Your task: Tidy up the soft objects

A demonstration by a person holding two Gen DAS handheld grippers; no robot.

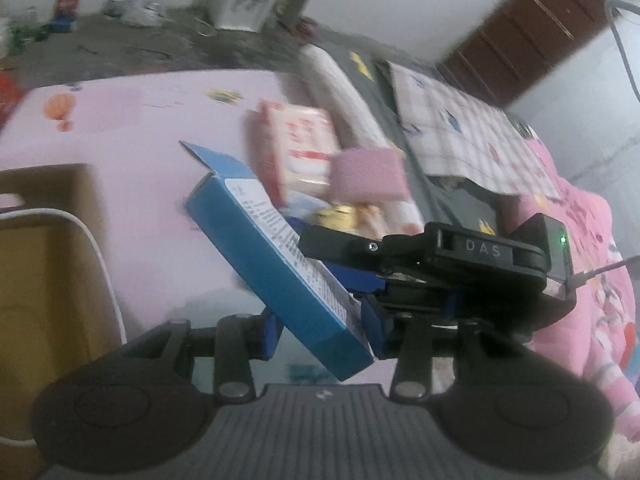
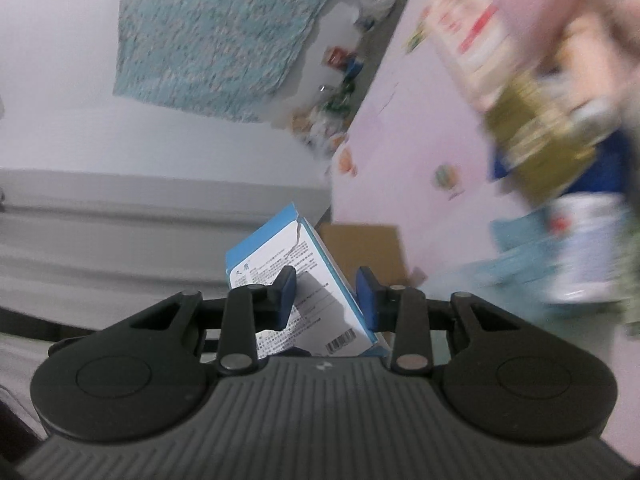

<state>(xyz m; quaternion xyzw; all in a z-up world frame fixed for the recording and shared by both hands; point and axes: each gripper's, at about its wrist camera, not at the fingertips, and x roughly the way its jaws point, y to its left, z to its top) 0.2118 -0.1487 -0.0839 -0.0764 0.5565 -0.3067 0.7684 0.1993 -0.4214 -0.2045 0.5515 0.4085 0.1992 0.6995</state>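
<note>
Gripping item one: a long blue-and-white printed cardboard carton (image 1: 280, 248), rigid, flat-sided, its top flap standing open. Left gripper (image 1: 320, 334): blue pads (image 1: 270, 332) against both narrow sides near the carton's lower end, clamped on it, the jaws only just finished drawing in. Right gripper (image 2: 326, 300): blue pads (image 2: 367, 298) pressed on the same carton (image 2: 308, 284), seen in the right wrist view with its white barcode face toward the camera; in the left wrist view this second tool crosses in from the right as a black body (image 1: 440, 256).

Key relation: the carton's long axis runs up and away to the left from the left fingers, raised clear of the surface; both hands share it, neither nearer.

Surroundings, outward:
- Pink plastic-wrapped soft pack (image 1: 296, 148) and pink ribbed folded cloth (image 1: 368, 176), just beyond the carton, blurred.
- Pale pink printed table cover (image 1: 132, 128), smooth.
- Brown corrugated cardboard box (image 1: 40, 240), left, open; probably the destination, though that is a judgement.
- White cable (image 1: 100, 256) over the box edge.
- Checked and pink bedding (image 1: 560, 200), right.
</note>
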